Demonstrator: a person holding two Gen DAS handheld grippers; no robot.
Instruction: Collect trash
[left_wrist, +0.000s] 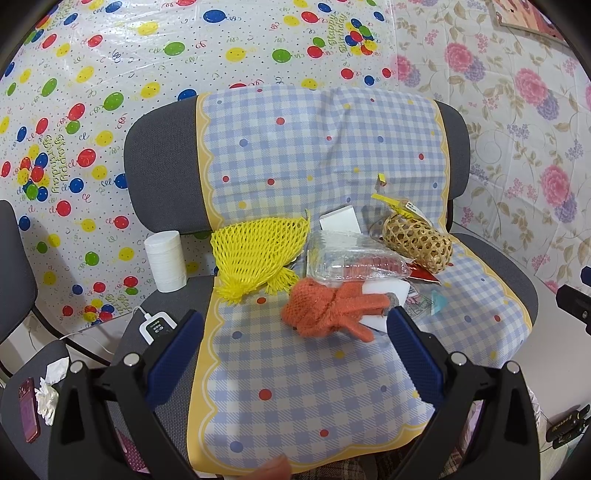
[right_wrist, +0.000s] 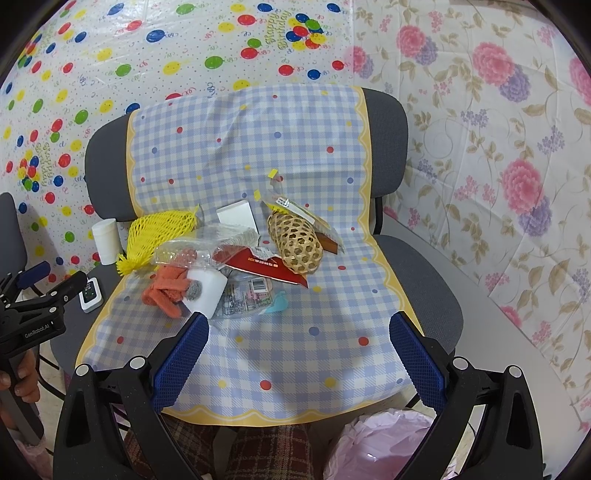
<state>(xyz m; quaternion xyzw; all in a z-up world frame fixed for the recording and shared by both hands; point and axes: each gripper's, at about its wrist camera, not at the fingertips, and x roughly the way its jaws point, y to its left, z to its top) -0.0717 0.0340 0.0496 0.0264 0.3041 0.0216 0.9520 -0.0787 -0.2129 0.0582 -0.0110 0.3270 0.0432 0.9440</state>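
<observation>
Trash pile (right_wrist: 236, 258) lies mid-seat on the checked cloth (right_wrist: 295, 350); woven basket (right_wrist: 295, 243) axis runs diagonally. Orange glove (left_wrist: 328, 310) fronts it. Left gripper (left_wrist: 295, 332) and right gripper (right_wrist: 295, 332) gape wide, empty.

Both fisheye views are looking forward and downward along their own tools at a grey chair (left_wrist: 159, 155) draped with a checked cloth (left_wrist: 314, 369). The left wrist view is sitting nearer the seat's left side, with an orange glove (left_wrist: 328, 310) lying close ahead. The right wrist view is sitting further right, taking in the left tool (right_wrist: 37, 280) at its left edge. Both are sharing the cloth, the glove (right_wrist: 166, 291), a woven basket (right_wrist: 295, 243) and the balloon-print backdrop (right_wrist: 147, 55).
</observation>
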